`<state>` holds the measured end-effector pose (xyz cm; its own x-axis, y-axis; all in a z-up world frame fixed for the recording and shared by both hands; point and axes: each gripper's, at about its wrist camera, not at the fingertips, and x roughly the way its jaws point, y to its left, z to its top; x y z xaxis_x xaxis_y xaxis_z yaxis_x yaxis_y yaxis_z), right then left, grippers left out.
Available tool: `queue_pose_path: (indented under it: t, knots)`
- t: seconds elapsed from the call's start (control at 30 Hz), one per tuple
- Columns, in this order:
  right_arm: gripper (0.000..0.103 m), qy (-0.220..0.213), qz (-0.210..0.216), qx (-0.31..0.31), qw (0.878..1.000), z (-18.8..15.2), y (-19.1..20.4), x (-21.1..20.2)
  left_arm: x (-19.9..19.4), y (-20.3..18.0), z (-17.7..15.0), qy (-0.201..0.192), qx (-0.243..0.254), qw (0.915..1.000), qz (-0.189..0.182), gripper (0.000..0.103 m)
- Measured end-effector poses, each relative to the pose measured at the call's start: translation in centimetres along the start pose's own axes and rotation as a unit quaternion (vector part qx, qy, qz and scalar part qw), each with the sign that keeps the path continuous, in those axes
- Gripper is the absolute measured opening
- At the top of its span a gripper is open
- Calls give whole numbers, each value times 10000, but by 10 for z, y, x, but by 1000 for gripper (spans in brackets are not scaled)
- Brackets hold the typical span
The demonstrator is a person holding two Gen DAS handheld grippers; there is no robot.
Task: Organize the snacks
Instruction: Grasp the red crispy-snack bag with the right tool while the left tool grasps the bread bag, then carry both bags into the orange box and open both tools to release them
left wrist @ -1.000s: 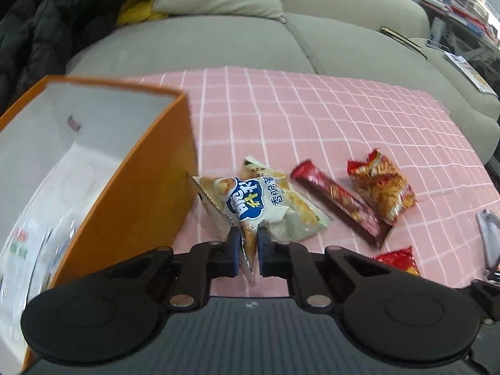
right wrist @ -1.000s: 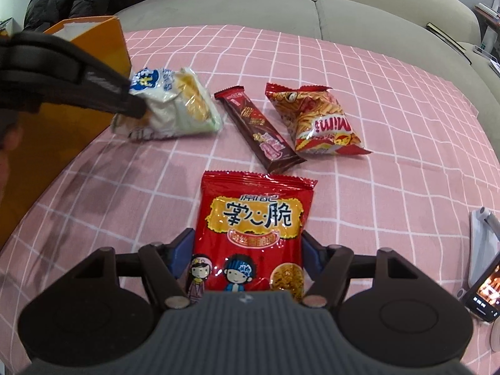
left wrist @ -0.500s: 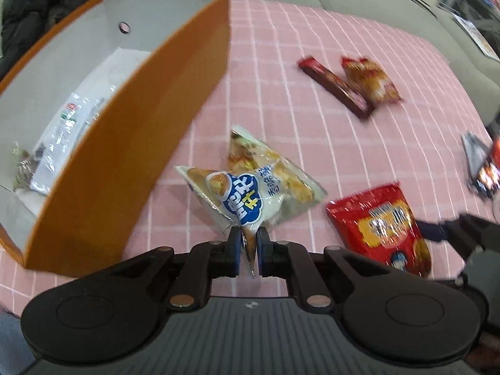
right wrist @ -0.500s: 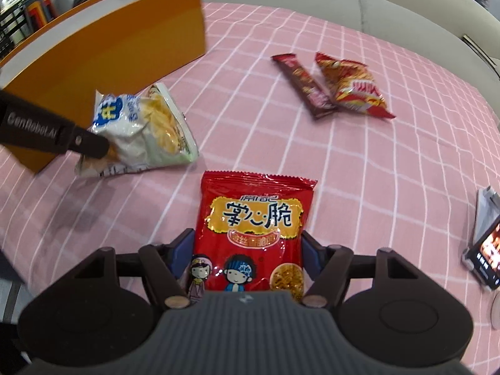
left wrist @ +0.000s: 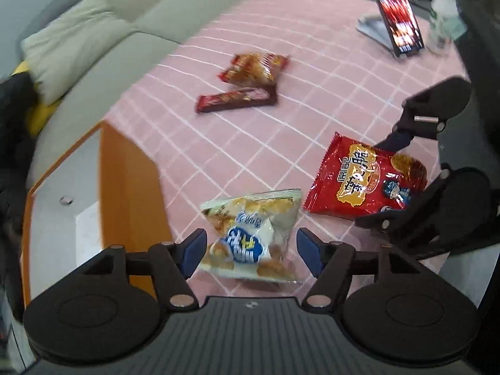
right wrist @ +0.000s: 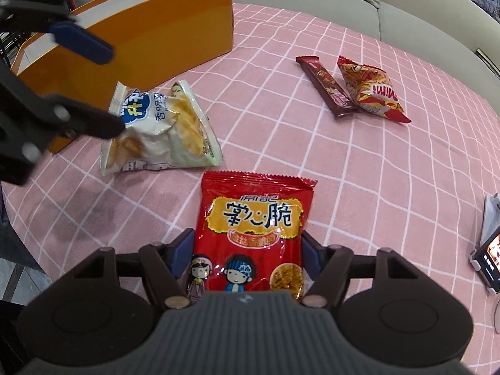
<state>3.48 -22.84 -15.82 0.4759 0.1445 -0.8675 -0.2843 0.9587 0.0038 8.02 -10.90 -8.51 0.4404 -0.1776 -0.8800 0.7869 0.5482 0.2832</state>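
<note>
I see the orange box (right wrist: 175,28) walling off the far left of the surface (right wrist: 359,187), its open top unobstructed. The pale chip bag (right wrist: 162,131) lies near the box's base, with a narrow strip of cloth between them. The red packet (right wrist: 250,228) fills the gap of my right hand-held gripper (right wrist: 247,259). My left hand-held gripper (left wrist: 250,250), jaws just opened, straddles the pale bag without pressing it. A broad bare stretch separates these from the chocolate bar (right wrist: 325,86) and orange snack bag (right wrist: 372,93), which touch. A phone on a stand (right wrist: 489,250) blocks the right edge.
</note>
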Motion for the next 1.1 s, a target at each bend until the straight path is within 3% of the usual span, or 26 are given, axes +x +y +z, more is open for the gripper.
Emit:
queue_pose_path:
  t: [0.2, 0.37, 0.5, 0.7, 0.9, 1.1]
  knots:
    - [67, -8, 26, -66, 10000, -1, -1, 1, 36, 10, 11, 648, 23, 9977, -188, 78]
    - [67, -5, 62, -82, 9999, -1, -3, 4, 54, 20, 3, 853, -362, 9947, -443, 73]
    - [67, -18, 114, -49, 9999, -1, -4, 4, 64, 18, 1, 932, -478, 9936, -418, 67]
    - [67, -1, 111, -18, 9999, -1, -5, 4, 60, 17, 0, 766, -657, 9944, -313, 52]
    - [67, 12, -49, 2, 10000, 4, -3, -6, 42, 18, -5, 483, -1009, 9936, -175, 48]
    - [67, -97, -200, 2, 9998, 11, 4, -28, -3, 22, -3, -77, -1419, 9898, -31, 48]
